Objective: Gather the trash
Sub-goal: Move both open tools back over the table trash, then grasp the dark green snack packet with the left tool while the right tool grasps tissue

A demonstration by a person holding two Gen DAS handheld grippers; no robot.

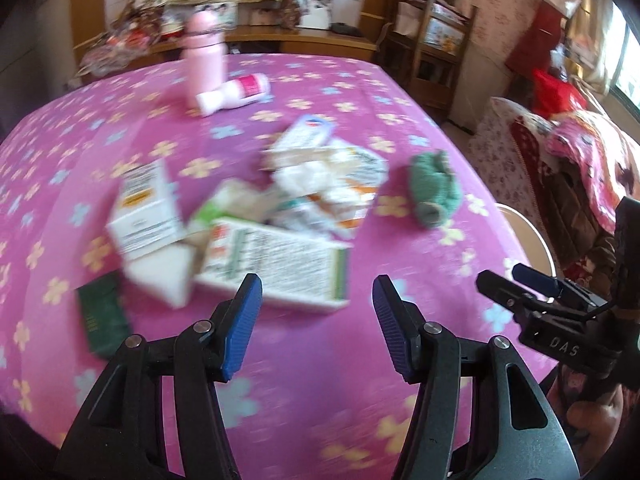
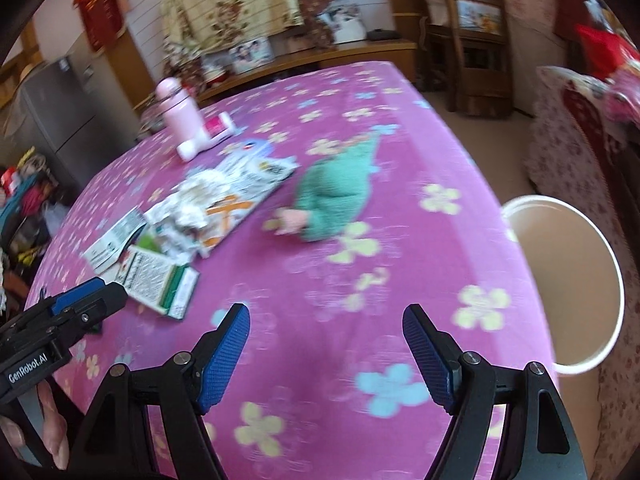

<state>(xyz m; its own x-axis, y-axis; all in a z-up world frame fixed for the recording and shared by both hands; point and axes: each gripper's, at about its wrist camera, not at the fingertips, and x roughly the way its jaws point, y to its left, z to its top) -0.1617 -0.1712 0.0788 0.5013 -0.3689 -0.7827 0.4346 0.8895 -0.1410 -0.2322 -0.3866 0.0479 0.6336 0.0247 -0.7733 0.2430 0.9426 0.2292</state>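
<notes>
A heap of trash lies on the pink flowered tablecloth (image 1: 320,80): white printed cartons (image 1: 276,264), a smaller carton (image 1: 148,208) and crumpled paper wrappers (image 1: 320,188). The heap also shows in the right wrist view, with a carton (image 2: 156,280) and wrappers (image 2: 208,204). My left gripper (image 1: 318,300) is open and empty just in front of the big carton. My right gripper (image 2: 326,332) is open and empty over bare cloth; it also shows in the left wrist view (image 1: 516,280). A white bin (image 2: 568,280) stands beside the table's right edge.
A green knitted toy (image 1: 434,188) lies right of the heap. A pink bottle (image 1: 204,56) and a white-and-pink tube (image 1: 236,94) are at the far side. A dark green booklet (image 1: 102,320) lies at the left. A covered sofa (image 2: 580,128) and wooden shelves (image 2: 468,40) stand beyond.
</notes>
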